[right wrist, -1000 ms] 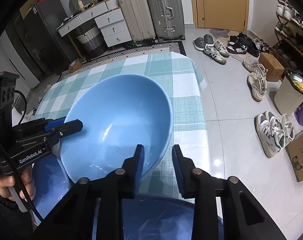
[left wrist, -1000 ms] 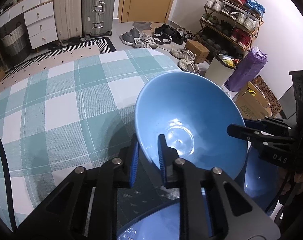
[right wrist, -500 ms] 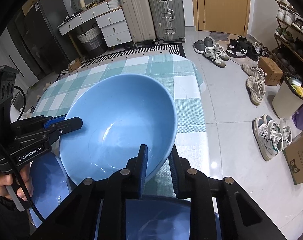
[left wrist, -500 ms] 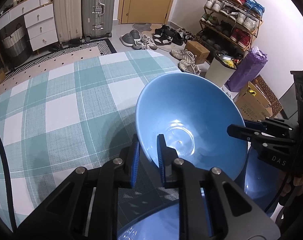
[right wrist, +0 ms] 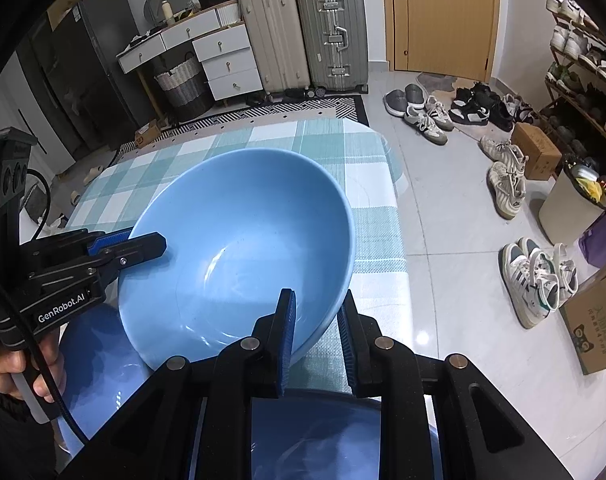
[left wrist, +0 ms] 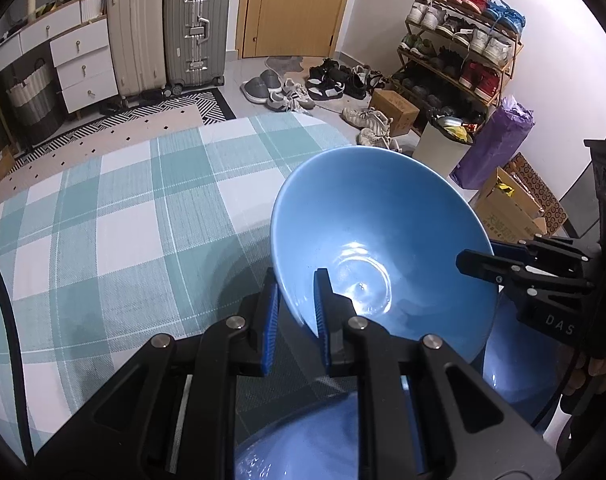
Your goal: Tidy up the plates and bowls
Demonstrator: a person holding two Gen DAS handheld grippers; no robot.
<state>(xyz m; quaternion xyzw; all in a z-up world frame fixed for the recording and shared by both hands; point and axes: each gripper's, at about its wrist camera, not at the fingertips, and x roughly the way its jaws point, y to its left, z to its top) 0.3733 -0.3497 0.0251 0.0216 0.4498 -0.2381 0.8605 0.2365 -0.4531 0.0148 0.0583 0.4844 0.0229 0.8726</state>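
Note:
A large light-blue bowl (left wrist: 383, 240) (right wrist: 243, 248) hangs tilted over the teal checked tablecloth (left wrist: 123, 240), held from both sides. My left gripper (left wrist: 297, 280) is shut on its near rim, one pad inside and one outside. In the right wrist view that same left gripper (right wrist: 151, 242) clamps the bowl's left edge. My right gripper (right wrist: 317, 300) is shut on the opposite rim, and the left wrist view shows it (left wrist: 475, 260) at the bowl's right edge. Two more blue dishes lie under the grippers, one below (left wrist: 303, 440) (right wrist: 323, 432) and one to the side (left wrist: 515, 360) (right wrist: 99, 360).
The table's right edge (right wrist: 395, 216) drops to a tiled floor with scattered shoes (right wrist: 507, 184). Suitcases (left wrist: 195, 28) and white drawers (left wrist: 83, 64) stand at the back, a shoe rack (left wrist: 463, 48) at the right. A hand (right wrist: 7, 376) grips the left tool's handle.
The right gripper's jaws have narrowed from a loose gap onto the bowl's rim. The bowl and the left gripper have stayed put.

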